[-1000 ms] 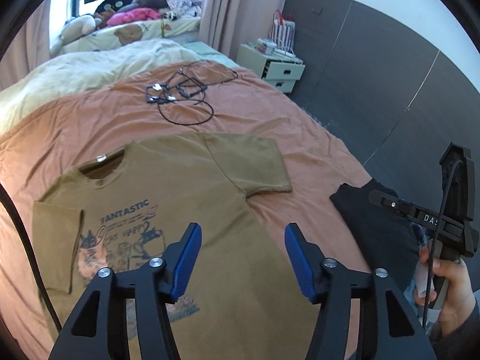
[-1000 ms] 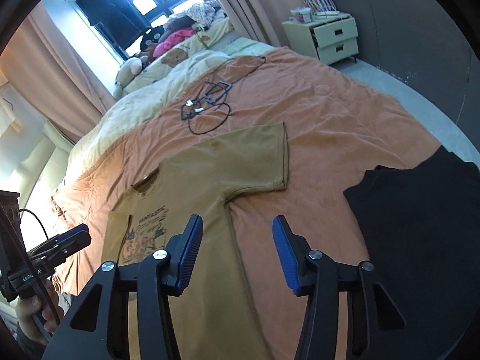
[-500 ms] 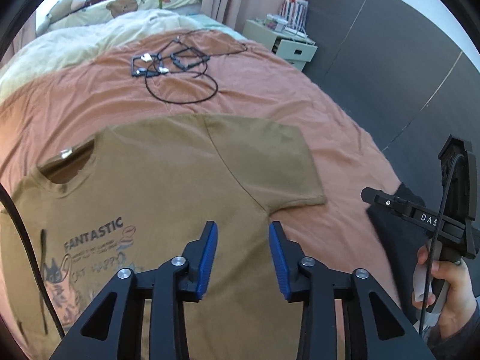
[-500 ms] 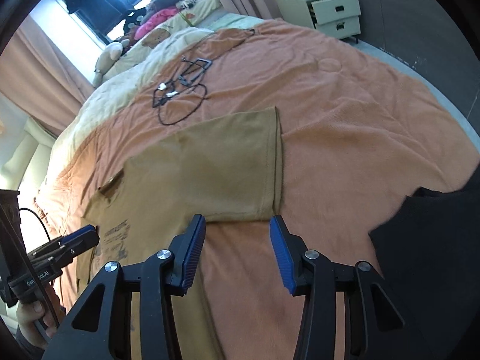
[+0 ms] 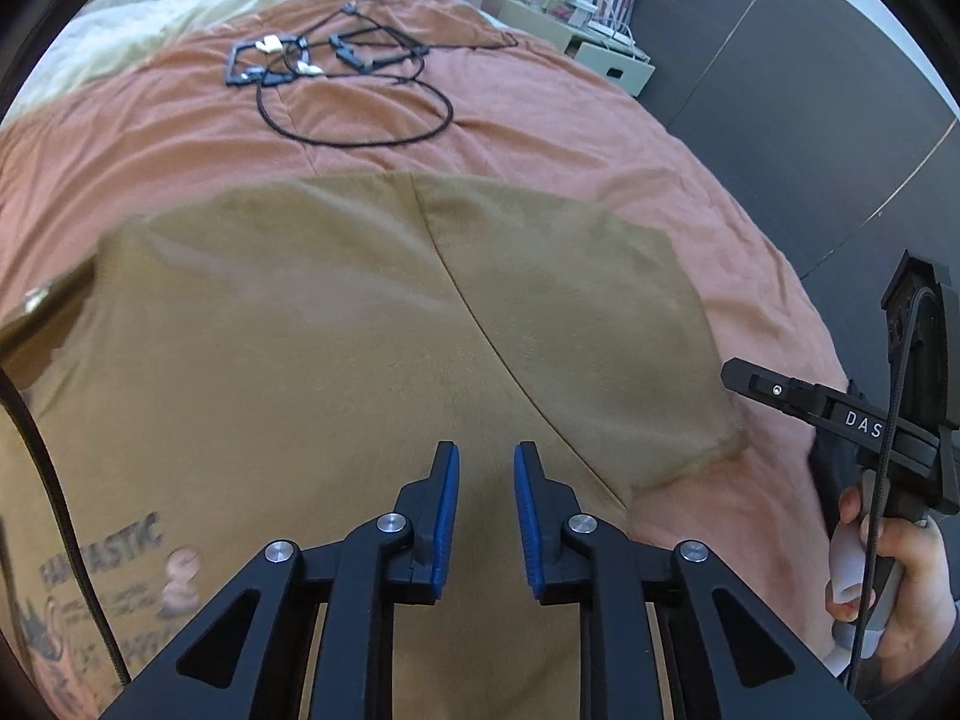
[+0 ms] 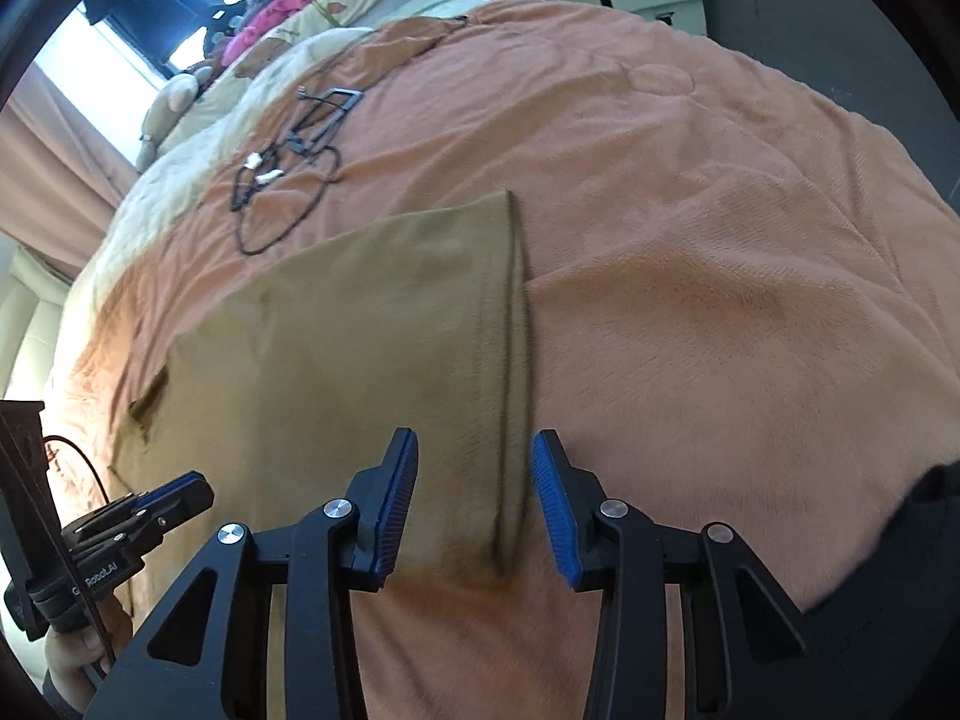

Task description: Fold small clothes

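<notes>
The first fold is only starting — the olive-brown cotton T-shirt (image 5: 336,360) lies flat on the orange bedspread (image 6: 690,240). The left gripper (image 5: 486,504), narrowing over the shirt's chest, and the right gripper (image 6: 474,504), closing astride its sleeve hem, grip nothing yet. Next, I'd judge, each must pinch cloth before lifting.

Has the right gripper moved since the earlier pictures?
Yes. The right gripper came closer to the brown cotton T-shirt's sleeve; the black tangled cable looms larger.

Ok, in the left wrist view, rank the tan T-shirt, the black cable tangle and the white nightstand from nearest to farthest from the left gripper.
1. Tan T-shirt: directly under the left gripper, whose fingers are closing with nothing between them.
2. Black cable tangle: beyond the shirt, on the orange blanket.
3. White nightstand: farthest, upper right, off the bed.
</notes>
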`<state>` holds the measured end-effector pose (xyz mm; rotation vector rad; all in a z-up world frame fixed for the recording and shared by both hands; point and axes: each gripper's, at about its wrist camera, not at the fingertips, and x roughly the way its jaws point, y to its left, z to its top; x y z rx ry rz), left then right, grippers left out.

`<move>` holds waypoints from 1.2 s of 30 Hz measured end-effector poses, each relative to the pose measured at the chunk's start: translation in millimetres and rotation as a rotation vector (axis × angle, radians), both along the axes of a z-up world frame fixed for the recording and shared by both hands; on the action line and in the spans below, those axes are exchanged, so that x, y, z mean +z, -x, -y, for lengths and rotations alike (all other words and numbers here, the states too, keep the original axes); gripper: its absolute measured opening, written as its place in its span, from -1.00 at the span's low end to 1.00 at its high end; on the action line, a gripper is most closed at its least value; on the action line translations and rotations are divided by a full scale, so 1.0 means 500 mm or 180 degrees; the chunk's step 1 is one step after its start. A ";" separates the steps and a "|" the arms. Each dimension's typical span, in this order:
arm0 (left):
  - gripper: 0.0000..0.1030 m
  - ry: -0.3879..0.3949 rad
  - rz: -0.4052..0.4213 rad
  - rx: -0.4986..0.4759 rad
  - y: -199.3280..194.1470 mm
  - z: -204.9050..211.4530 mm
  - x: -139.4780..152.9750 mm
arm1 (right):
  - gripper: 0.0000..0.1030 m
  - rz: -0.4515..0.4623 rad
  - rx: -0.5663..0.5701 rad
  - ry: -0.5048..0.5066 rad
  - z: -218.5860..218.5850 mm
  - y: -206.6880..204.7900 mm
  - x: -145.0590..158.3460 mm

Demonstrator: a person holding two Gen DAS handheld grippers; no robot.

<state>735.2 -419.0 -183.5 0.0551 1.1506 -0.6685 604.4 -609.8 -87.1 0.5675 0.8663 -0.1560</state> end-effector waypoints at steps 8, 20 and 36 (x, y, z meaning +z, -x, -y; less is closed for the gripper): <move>-0.63 0.0020 -0.0073 -0.0049 -0.008 0.032 -0.048 | -0.87 0.0041 0.0027 -0.0152 0.000 -0.033 -0.025; -0.63 0.0258 -0.0287 -0.0216 0.054 0.034 -0.044 | -0.94 0.0393 0.0193 -0.0035 -0.031 -0.015 0.081; -0.63 0.0513 -0.0557 0.0131 0.044 0.030 -0.043 | -0.94 0.0529 0.0530 -0.0144 -0.101 0.028 0.136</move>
